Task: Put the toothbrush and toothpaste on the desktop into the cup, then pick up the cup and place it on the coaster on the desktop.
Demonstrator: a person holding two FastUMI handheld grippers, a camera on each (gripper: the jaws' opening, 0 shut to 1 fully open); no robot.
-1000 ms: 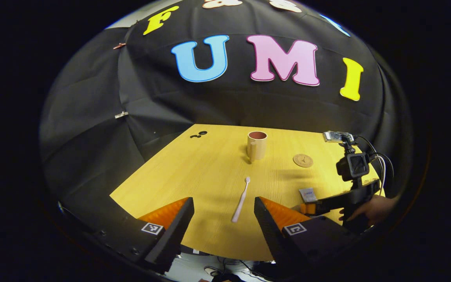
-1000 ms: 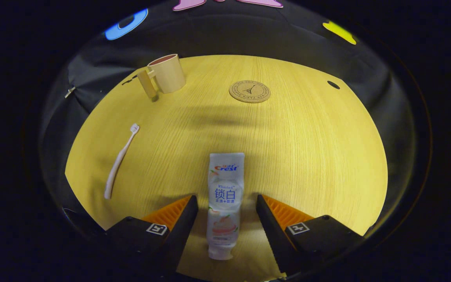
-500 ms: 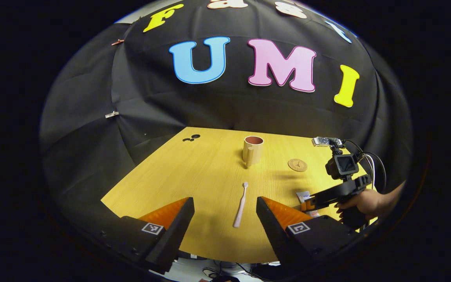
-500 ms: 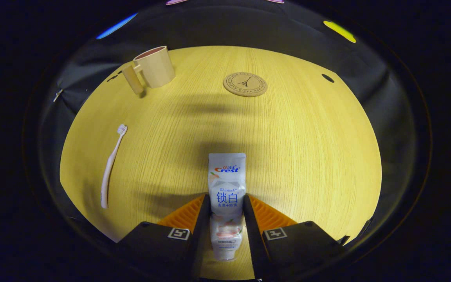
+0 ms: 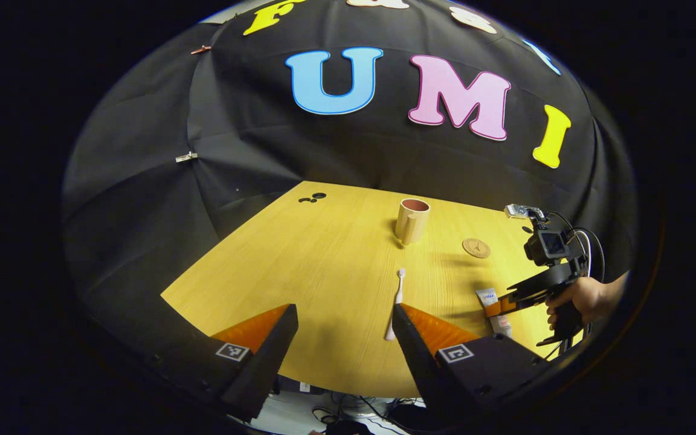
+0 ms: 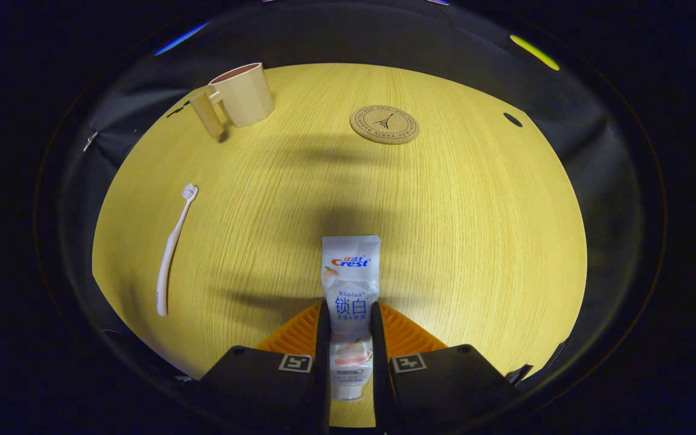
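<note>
In the left gripper view, the left gripper [image 5: 339, 338] hangs wide apart above the yellow wooden desktop [image 5: 299, 266]; the slim white toothbrush [image 5: 395, 296] lies just beside its right finger, probably the next pick-up. The beige handled cup [image 5: 411, 220] stands beyond, the round cork coaster [image 5: 476, 248] nearby.

In the right gripper view, the right gripper [image 6: 350, 338] pinches the white toothpaste tube [image 6: 350, 284] low on its body, flat on the desktop, likely for lifting. The tube carries printed branding.
</note>
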